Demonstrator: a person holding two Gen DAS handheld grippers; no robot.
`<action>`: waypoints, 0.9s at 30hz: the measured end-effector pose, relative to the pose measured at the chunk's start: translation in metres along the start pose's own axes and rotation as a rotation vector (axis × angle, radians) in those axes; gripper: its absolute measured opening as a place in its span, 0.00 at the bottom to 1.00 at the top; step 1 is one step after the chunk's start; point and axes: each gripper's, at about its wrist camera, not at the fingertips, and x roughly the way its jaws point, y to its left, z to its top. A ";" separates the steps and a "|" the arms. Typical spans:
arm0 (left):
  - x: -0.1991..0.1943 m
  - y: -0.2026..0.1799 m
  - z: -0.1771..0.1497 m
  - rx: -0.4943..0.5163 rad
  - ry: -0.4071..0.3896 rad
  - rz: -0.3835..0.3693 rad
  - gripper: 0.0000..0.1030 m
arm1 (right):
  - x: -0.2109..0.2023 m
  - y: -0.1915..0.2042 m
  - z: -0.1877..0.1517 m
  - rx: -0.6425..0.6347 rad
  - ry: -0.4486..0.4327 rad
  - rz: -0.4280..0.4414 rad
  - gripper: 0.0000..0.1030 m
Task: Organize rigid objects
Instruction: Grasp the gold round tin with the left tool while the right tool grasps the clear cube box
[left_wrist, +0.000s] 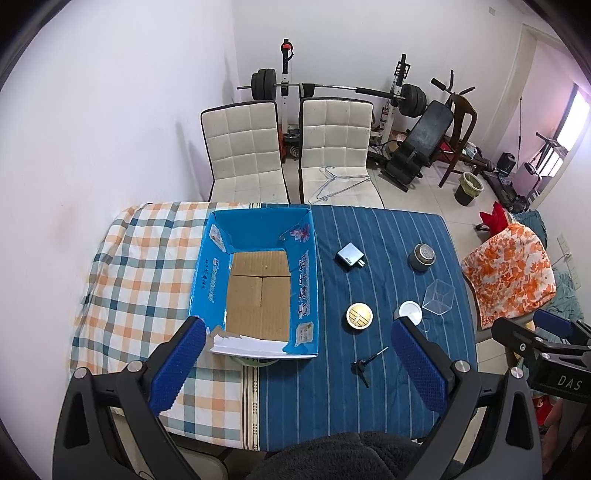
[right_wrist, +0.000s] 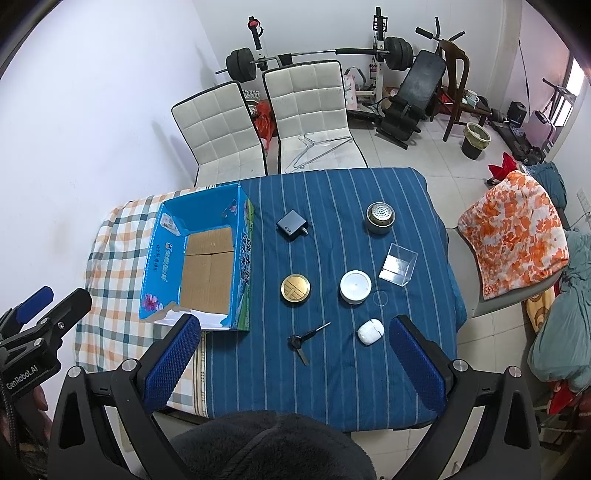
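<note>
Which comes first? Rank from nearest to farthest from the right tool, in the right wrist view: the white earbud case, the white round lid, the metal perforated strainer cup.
1. White earbud case: just ahead of the right tool, beside its right finger.
2. White round lid: mid-table, beyond the case.
3. Metal perforated strainer cup: far right of the cloth.

White letters "DAS" (left_wrist: 569, 382) stand on the black body of the right gripper (left_wrist: 554, 354), seen to the right of the left gripper's fingers (left_wrist: 419, 369). "GenRobot.AI" (right_wrist: 22, 376) runs in white along the black body of the left gripper (right_wrist: 33, 339), off to the left of the right gripper's fingers (right_wrist: 170, 369). Ahead of the fingers, the blue cardboard box (left_wrist: 308, 288) carries large Chinese characters on its side walls, too distorted to read. The grey charger (right_wrist: 291, 225) bears a small mark, illegible.
</note>
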 end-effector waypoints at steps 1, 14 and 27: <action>0.000 0.000 0.000 0.000 0.000 0.001 1.00 | 0.000 0.001 0.000 -0.001 0.002 -0.002 1.00; 0.000 -0.001 0.000 0.001 0.003 -0.006 1.00 | 0.001 -0.004 -0.006 0.011 0.005 0.001 1.00; 0.089 -0.049 0.004 0.115 0.031 -0.043 1.00 | 0.060 -0.065 0.006 0.139 0.044 -0.056 1.00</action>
